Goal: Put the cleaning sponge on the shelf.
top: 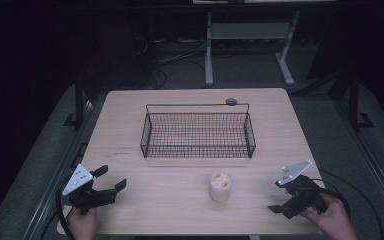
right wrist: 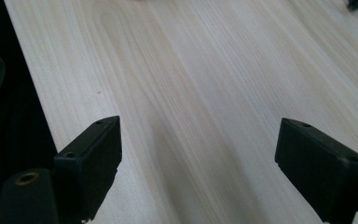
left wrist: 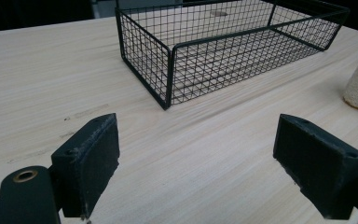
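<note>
A dim room, and a pale wooden table (top: pixel 190 200) under the light. On its near side, midway between the two hands, a small beige sponge-like lump (top: pixel 220 186) stands alone, untouched. Just beyond it sits an empty black wire basket (top: pixel 198 134), which looks like where the lump is bound. The left gripper (top: pixel 111 177) rests near the table's left corner, jaws spread wide, gripping nothing; the right gripper (top: pixel 278 196), near the opposite edge, is equally wide and empty. By my reckoning nothing is done yet: picking up and placing both remain.
</note>
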`<action>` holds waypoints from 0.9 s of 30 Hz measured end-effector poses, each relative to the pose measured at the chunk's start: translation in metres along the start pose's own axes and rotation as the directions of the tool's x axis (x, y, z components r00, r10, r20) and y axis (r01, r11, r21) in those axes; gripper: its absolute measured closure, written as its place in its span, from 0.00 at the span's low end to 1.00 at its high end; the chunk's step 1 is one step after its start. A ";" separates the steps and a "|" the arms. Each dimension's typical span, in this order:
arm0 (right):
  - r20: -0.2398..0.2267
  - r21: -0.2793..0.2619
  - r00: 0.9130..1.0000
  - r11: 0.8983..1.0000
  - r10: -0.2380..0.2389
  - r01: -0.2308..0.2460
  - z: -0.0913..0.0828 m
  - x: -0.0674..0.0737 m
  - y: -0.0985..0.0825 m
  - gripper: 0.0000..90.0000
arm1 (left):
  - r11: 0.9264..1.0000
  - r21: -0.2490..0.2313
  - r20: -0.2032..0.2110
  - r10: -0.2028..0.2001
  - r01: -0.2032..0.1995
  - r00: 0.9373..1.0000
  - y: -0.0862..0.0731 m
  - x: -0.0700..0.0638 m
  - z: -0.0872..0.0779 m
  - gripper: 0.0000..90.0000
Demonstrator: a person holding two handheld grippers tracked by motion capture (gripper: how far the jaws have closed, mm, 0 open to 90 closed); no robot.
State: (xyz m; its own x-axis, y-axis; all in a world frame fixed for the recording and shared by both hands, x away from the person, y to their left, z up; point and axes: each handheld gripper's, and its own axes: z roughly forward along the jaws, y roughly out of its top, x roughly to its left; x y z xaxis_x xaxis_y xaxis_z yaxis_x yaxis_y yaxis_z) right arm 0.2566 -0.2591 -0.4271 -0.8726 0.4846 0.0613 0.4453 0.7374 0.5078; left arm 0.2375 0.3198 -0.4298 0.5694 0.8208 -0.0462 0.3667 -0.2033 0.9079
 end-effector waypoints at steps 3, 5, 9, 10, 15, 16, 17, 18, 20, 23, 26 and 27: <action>-0.001 -0.003 1.000 1.000 -0.009 0.009 -0.001 0.002 0.002 0.16 | 1.000 0.003 0.000 0.000 0.000 1.000 0.000 0.000 0.001 0.15; 0.002 -0.003 1.000 1.000 -0.020 0.020 -0.001 0.003 0.005 0.16 | 1.000 0.004 -0.002 0.002 -0.002 1.000 0.000 0.000 0.001 0.15; 0.002 0.001 1.000 1.000 -0.023 0.023 0.000 0.004 0.007 0.16 | 1.000 0.006 0.000 0.000 0.000 1.000 0.000 0.001 0.001 0.15; 0.001 0.001 1.000 1.000 -0.024 0.024 0.001 0.005 0.008 0.16 | 1.000 0.004 -0.001 0.001 -0.001 1.000 0.000 0.000 0.002 0.15; -0.009 0.003 0.999 0.999 -0.034 0.034 0.003 0.006 0.012 0.16 | 1.000 0.004 -0.001 0.004 -0.004 1.000 0.000 0.000 0.001 0.15; -0.007 0.005 0.999 0.999 -0.042 0.042 0.004 0.006 0.013 0.16 | 1.000 0.003 0.000 -0.001 0.001 1.000 0.000 0.000 0.001 0.15; -0.012 0.008 0.999 0.999 -0.046 0.046 0.005 0.007 0.014 0.16 | 1.000 0.003 0.000 -0.001 0.001 1.000 0.000 0.000 0.001 0.15; -0.012 0.009 0.999 0.999 -0.049 0.049 0.006 0.007 0.015 0.16 | 1.000 0.004 -0.003 -0.002 0.002 1.000 0.000 0.001 0.001 0.15; -0.020 0.014 0.998 0.998 -0.056 0.056 0.007 0.008 0.017 0.16 | 1.000 0.005 -0.003 -0.002 0.002 1.000 0.000 0.001 0.001 0.15; -0.022 0.021 0.998 0.998 -0.064 0.065 0.010 0.009 0.019 0.16 | 1.000 0.006 -0.001 -0.002 0.002 1.000 0.000 0.001 0.002 0.15; -0.023 0.025 0.997 0.997 -0.072 0.073 0.010 0.010 0.021 0.16 | 1.000 0.006 -0.001 0.001 -0.001 1.000 0.000 0.000 0.002 0.15; -0.023 0.025 0.997 0.997 -0.072 0.073 0.010 0.010 0.021 0.16 | 1.000 0.006 -0.001 0.001 -0.001 1.000 0.000 0.000 0.002 0.15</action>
State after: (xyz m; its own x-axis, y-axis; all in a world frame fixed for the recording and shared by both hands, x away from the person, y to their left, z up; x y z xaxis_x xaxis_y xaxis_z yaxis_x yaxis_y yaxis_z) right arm 0.2589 -0.2340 -0.4249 -0.9069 0.4190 0.0445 0.3854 0.7822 0.4895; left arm 0.2392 0.3190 -0.4307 0.5689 0.8212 -0.0447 0.3705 -0.2074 0.9054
